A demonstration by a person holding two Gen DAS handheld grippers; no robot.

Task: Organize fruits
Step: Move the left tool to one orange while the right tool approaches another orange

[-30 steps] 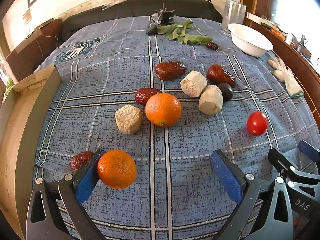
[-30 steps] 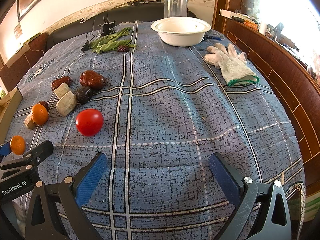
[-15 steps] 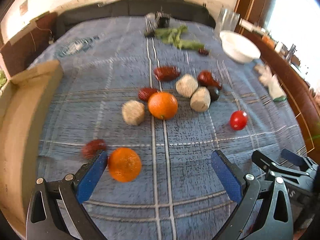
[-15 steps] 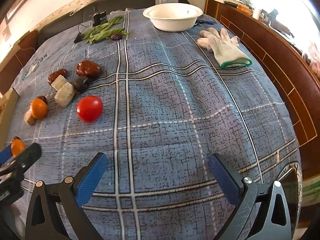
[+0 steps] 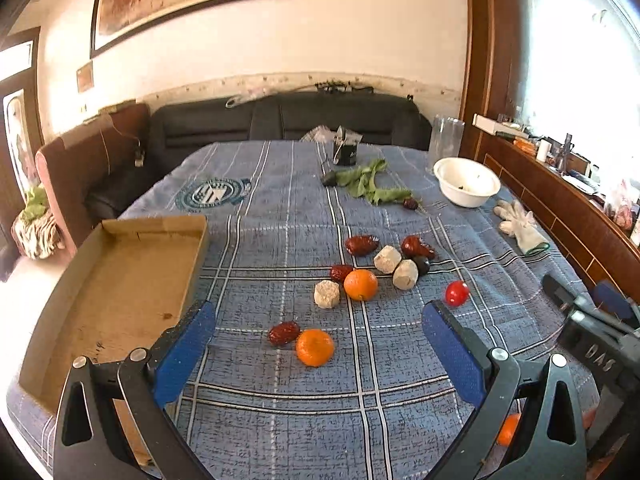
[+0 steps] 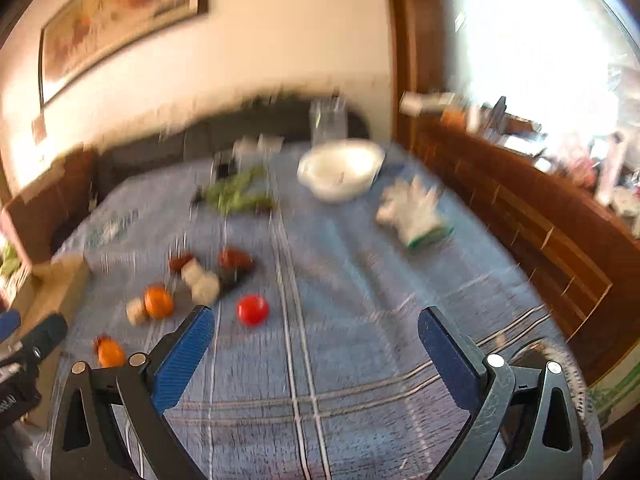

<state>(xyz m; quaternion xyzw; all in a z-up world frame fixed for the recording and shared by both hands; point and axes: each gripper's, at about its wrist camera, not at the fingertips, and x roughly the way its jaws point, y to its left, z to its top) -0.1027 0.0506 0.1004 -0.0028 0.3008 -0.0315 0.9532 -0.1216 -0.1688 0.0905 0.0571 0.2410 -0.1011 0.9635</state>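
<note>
Left hand-held gripper (image 5: pixel 318 334) and right hand-held gripper (image 6: pixel 316 332) both spread wide, empty.

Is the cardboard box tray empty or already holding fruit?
Empty: the cardboard tray shows only bare brown floor; the fruit lies on the blue cloth.

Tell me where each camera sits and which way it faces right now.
Left wrist: on the left claw, raised, facing along the bed to the sofa; sees box, oranges, bowl. Own blue fingers open; right claw's tip at right.
Right wrist: on the right claw, blurred, facing the same way, further right; own fingers open; left claw's body at left edge.
Shared: tomato, bowl, glove.
</note>
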